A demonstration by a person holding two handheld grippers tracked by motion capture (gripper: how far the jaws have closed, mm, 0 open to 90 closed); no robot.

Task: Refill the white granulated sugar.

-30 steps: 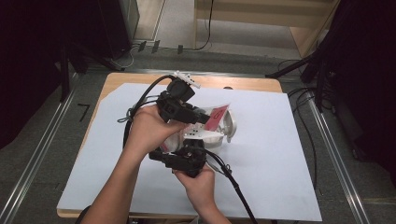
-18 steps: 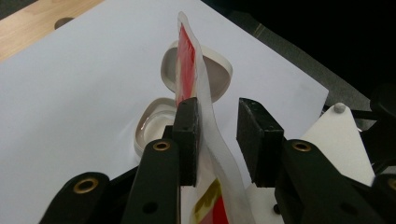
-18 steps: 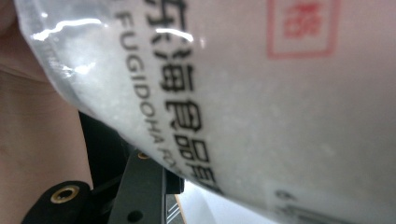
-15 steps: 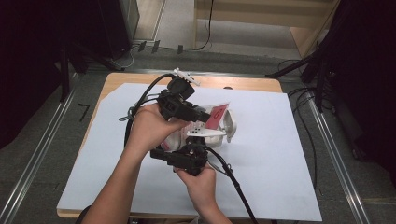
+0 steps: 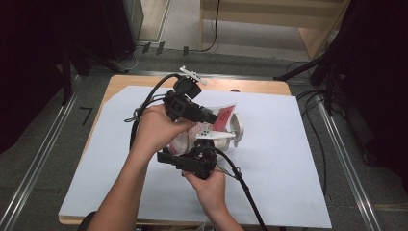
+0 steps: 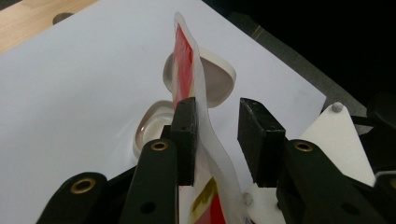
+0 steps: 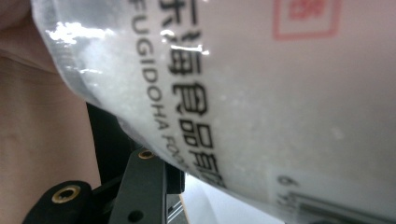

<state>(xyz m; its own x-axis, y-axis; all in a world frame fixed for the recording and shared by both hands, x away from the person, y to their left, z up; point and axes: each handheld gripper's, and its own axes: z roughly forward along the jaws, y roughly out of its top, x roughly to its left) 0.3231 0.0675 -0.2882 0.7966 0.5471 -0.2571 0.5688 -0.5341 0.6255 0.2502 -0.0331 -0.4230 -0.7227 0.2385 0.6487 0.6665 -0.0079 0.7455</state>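
While both hands meet over the white sheet, the left gripper and right gripper flank a plastic bag. Left gripper view: jaws apart, bag edge against one pad, two bowls beyond. Right gripper view: printed bag close up; I cannot tell the jaws' state.

The bag is hanging above the white sheet, near the table's middle, between the two grippers. It is a clear plastic pouch with a red patch at its top edge and black print on its side, holding white grains. Its flat top edge is standing upright, curving slightly.
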